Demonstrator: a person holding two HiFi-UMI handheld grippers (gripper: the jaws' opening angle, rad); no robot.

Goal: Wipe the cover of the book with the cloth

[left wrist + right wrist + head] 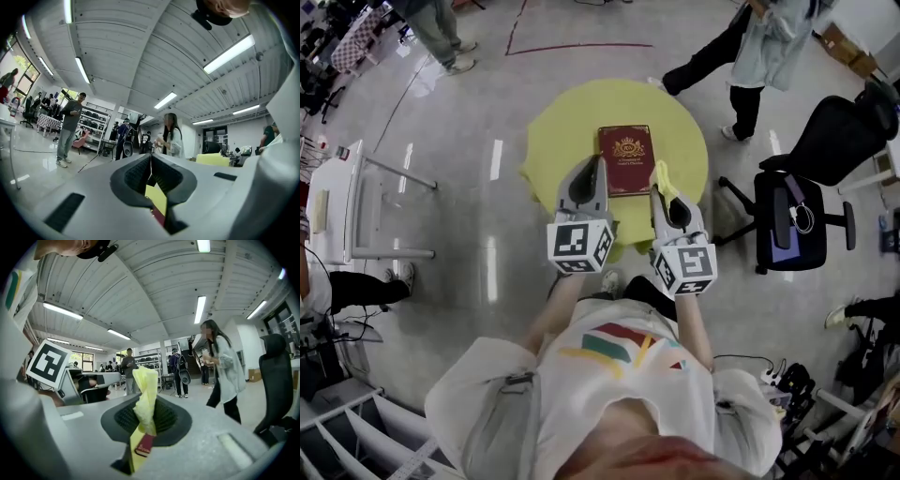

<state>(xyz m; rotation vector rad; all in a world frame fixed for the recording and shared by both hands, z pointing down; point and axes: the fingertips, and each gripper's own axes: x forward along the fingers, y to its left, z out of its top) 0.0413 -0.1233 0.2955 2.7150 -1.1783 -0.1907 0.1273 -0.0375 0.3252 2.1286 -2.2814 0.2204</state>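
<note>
Standing beside the counter [551,120], an onlooker sees the book [625,157] lying flat and closed, cover up, near the middle of the round yellow top.

**Gripper state**
- The left gripper [151,166] has its jaws pressed together with nothing between them. From the head view its tip sits over the book's left edge. Whether it touches the cover cannot be told.
- The right gripper [149,420] is clamped on the cloth [145,390], a yellow piece bunched into a narrow upright twist that sticks out past the jaw tips. It is positioned at the book's right edge, near the lower corner.

**Task status**
Judged from the positions, wiping has not begun. The cloth is at the edge of the cover, not on it.

**Hazards**
1. Book slip. Nothing pins the book. A sideways stroke could push it across the counter instead of cleaning it. Cause: the left gripper not pressing down on the cover.
2. Poor contact. The twisted cloth offers only a small tip. Cause: a tight grip close to the bunch, leaving little loose fabric to spread.
3. Scuffing. Hard jaw tips may drag on the cover. Cause: lowering too far or at too steep an angle.
4. Cloth loss. Friction could pull the cloth out of the jaws. Cause: heavy downward pressure during the stroke.
</note>
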